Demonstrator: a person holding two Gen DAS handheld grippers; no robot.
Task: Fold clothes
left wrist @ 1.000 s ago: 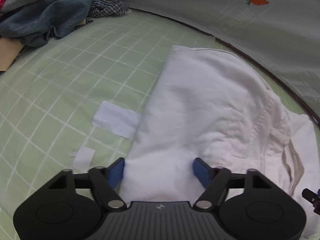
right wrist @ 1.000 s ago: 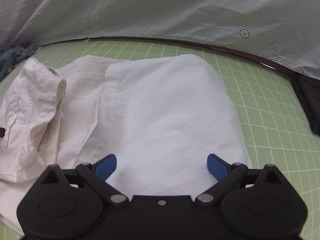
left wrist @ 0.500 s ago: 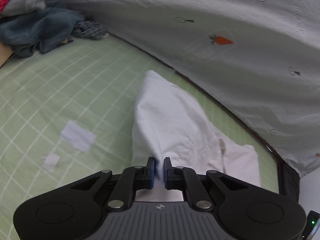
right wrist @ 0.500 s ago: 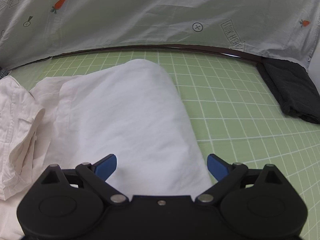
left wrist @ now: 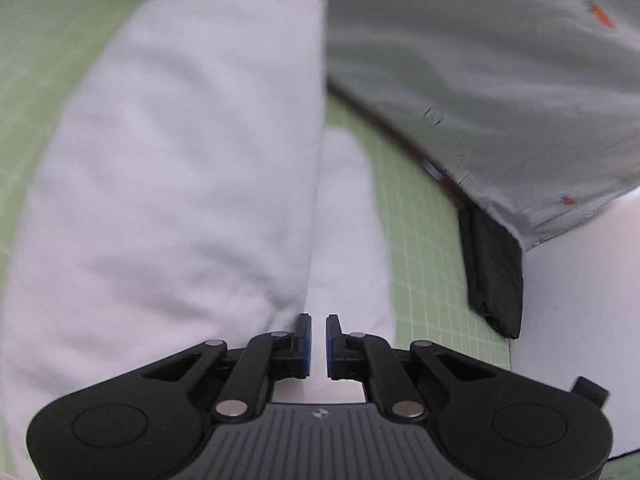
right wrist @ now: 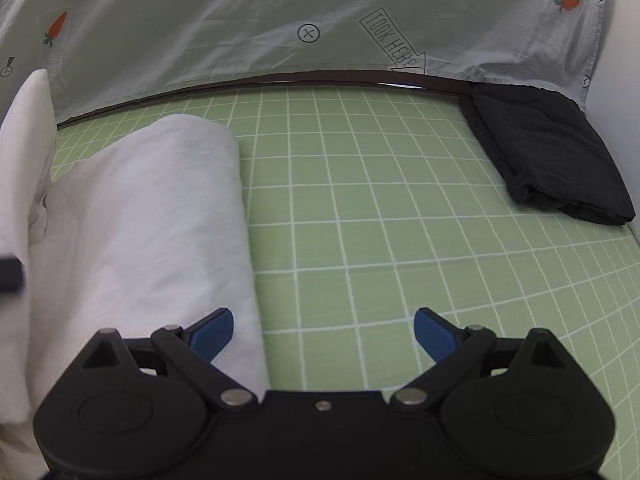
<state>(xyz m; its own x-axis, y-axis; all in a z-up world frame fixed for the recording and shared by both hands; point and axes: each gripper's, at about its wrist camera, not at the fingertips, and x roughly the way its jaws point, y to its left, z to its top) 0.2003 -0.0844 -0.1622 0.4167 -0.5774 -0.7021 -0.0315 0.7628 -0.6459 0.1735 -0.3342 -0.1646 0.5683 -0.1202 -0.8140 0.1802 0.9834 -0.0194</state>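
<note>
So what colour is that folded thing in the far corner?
Black. The folded black garment shows best in the right wrist view.

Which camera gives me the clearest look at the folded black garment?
The right wrist view: the black garment lies sharp and whole at the mat's far right corner. The left wrist view shows only a blurred, narrow strip of it beside the white cloth.

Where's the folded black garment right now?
The folded black garment lies at the far right corner of the green grid mat in the right wrist view, against the carrot-print sheet, well apart from the white garment.
</note>
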